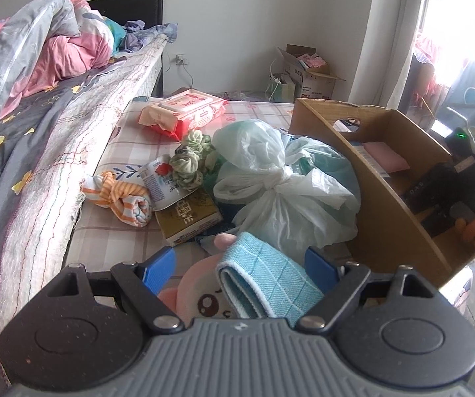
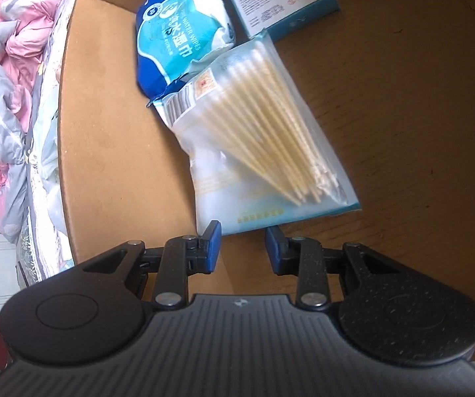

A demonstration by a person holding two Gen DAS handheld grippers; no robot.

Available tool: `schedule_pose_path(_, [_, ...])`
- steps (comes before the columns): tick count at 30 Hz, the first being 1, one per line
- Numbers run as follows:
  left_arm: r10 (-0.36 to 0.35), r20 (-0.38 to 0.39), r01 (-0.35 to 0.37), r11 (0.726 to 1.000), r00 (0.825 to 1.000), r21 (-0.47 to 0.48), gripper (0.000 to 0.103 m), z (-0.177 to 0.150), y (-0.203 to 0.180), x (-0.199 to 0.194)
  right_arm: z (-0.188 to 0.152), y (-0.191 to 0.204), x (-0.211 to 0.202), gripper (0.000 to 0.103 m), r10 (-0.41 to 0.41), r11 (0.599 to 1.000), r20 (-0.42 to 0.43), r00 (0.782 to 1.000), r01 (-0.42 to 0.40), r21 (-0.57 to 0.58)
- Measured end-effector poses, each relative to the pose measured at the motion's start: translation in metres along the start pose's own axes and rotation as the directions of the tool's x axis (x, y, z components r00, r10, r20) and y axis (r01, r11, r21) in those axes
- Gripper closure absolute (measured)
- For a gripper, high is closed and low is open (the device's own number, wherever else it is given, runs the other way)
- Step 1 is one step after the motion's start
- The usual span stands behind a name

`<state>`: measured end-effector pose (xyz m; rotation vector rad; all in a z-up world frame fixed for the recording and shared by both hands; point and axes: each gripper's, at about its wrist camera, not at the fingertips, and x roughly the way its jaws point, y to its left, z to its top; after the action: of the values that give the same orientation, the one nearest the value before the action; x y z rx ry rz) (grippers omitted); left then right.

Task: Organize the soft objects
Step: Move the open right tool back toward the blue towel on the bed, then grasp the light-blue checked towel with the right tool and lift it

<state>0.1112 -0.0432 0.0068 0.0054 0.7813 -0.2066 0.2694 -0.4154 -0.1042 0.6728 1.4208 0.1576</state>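
Left wrist view: the left gripper (image 1: 240, 264) is angled downward and spread wide around a folded blue cloth (image 1: 264, 284), apparently gripped. The right gripper (image 2: 242, 248) is tilted steeply into the cardboard box (image 2: 111, 152), parted and empty, beside the swab packet (image 2: 260, 152).

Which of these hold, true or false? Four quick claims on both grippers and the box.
1. The right gripper is inside the cardboard box. True.
2. The right gripper clamps the cotton swab bag. False: its jaws stand apart with nothing between them; the bag lies just beyond the fingertips.
3. The left gripper has the folded blue cloth between its fingers. True.
4. The tied plastic bag sits in the box. False: it lies on the mattress beside the box.
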Motion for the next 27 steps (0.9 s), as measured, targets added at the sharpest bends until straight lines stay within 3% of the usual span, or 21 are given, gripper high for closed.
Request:
schedule_pose_path(2, [0.001, -0.001, -0.001, 1.0, 1.0, -0.007, 0.017, -0.001, 0.002, -0.001, -0.004, 0.004, 0.001, 0.073, -0.003, 1.0, -0.001, 1.0, 0.003, -0.005])
schedule_pose_path(5, [0.0, -0.001, 0.0, 1.0, 1.0, -0.008, 0.017, -0.003, 0.005, -0.003, -0.005, 0.009, -0.001, 0.054, -0.01, 1.0, 0.002, 1.0, 0.01, -0.018])
schedule_pose_path(11, [-0.002, 0.003, 0.002, 1.0, 1.0, -0.022, 0.017, -0.008, 0.009, -0.007, -0.017, 0.019, -0.022, 0.036, -0.018, 0.998, 0.032, 0.999, 0.02, -0.063])
schedule_pose_path(17, [0.012, 0.012, -0.011, 0.999, 1.0, -0.032, 0.016, -0.014, 0.015, -0.016, -0.039, 0.034, -0.055, 0.035, -0.018, 0.99, 0.128, 0.992, 0.036, -0.134])
schedule_pose_path(22, [0.026, 0.018, -0.025, 0.999, 0.999, -0.042, 0.014, -0.024, 0.027, -0.025, -0.064, 0.046, -0.101, 0.035, 0.013, 0.978, 0.317, 0.948, 0.054, -0.2])
schedule_pose_path(27, [0.034, -0.004, -0.034, 0.998, 0.999, -0.046, 0.014, -0.035, 0.035, -0.026, -0.093, 0.067, -0.123, 0.035, 0.116, 0.959, 0.388, 0.914, 0.0, -0.285])
